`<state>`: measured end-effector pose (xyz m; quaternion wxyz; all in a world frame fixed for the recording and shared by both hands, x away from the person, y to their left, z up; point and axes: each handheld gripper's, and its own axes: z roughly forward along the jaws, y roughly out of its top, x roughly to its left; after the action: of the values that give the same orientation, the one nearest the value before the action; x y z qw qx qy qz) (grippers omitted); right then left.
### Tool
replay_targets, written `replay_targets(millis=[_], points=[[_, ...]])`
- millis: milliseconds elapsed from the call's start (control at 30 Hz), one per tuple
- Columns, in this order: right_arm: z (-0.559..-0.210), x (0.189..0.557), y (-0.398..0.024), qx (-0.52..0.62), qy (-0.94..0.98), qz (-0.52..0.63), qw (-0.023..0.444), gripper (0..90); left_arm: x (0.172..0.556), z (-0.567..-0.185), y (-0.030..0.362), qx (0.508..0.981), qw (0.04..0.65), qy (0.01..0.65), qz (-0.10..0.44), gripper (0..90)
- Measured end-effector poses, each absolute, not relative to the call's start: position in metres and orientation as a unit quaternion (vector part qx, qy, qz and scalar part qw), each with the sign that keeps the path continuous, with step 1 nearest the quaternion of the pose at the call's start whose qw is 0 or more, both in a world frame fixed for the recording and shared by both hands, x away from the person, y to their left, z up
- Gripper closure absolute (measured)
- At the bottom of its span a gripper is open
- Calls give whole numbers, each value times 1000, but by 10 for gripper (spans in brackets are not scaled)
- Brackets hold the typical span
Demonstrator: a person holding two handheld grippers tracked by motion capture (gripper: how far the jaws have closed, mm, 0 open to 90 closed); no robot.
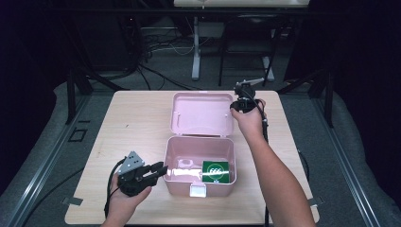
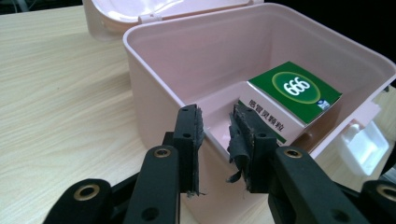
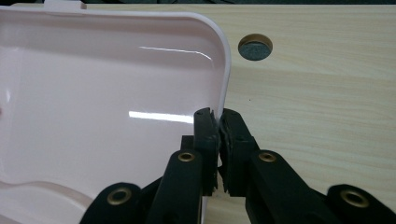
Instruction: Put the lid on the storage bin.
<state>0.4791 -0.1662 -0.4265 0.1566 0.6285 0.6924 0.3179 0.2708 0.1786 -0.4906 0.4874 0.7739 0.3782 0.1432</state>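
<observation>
Left gripper (image 1: 158, 169) held low near the table's front-left corner, jaws narrowly parted, right gripper (image 1: 235, 107) raised toward the far edge, forearm extended, jaws pinched together.

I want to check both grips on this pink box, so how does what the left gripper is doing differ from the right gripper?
The left gripper straddles the near wall of the pink box, with its jaws set a little apart; the right gripper has its jaws shut on the rim of the open lid. The left gripper works at the box's front left corner, the right gripper at the lid's right edge, farther back. Both have black jaws with worn pads.
</observation>
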Motion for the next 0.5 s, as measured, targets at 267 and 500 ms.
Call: replay_targets(millis=[267, 500], points=[[-417, 471, -168, 621, 694, 326, 159, 865, 271, -491, 178, 772, 490, 378, 144, 724], [-411, 464, -167, 611, 692, 343, 174, 866, 271, -492, 178, 772, 491, 377, 146, 725]])
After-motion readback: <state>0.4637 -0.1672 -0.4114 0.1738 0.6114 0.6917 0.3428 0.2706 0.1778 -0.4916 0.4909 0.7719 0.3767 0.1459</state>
